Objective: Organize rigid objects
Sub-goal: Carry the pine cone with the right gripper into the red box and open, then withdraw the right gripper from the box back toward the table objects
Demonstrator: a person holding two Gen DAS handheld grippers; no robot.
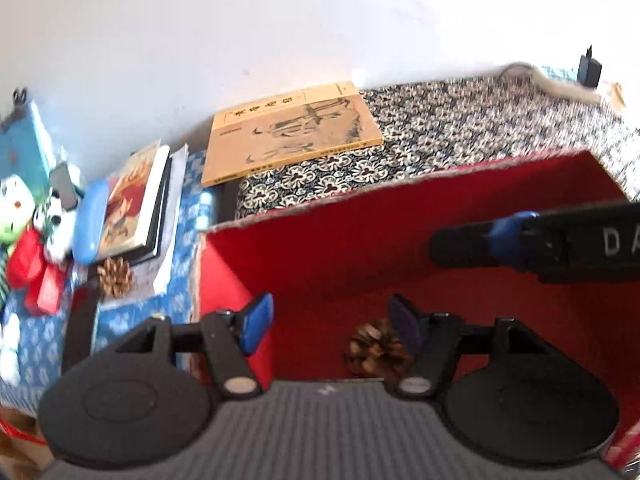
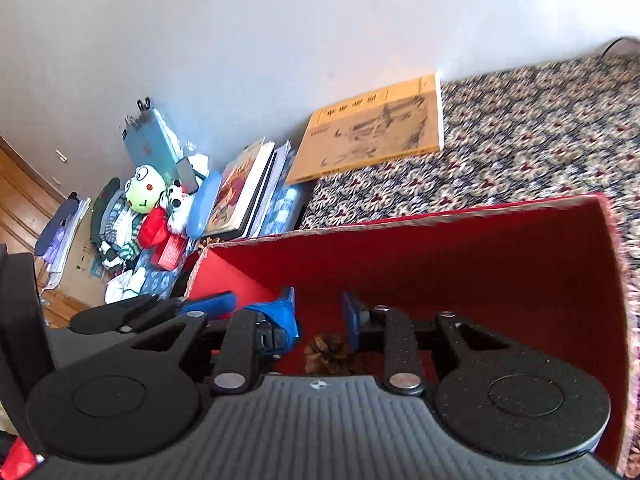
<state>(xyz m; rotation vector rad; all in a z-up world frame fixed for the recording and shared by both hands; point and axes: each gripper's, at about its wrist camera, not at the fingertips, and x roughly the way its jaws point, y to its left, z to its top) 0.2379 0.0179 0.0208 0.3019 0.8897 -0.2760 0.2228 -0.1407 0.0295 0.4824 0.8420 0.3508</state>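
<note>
Two pine cones (image 1: 378, 346) (image 1: 115, 276), one red box (image 1: 400, 240).

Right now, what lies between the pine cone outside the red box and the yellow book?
In the left wrist view, a stack of books on loose papers lies between the pine cone and the yellow book.

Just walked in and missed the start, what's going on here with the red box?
A person is working two handheld grippers over an open red box. The left gripper and right gripper both have open jaws and hold nothing. One pine cone lies inside the box; another pine cone is outside, beside the stacked books.
</note>
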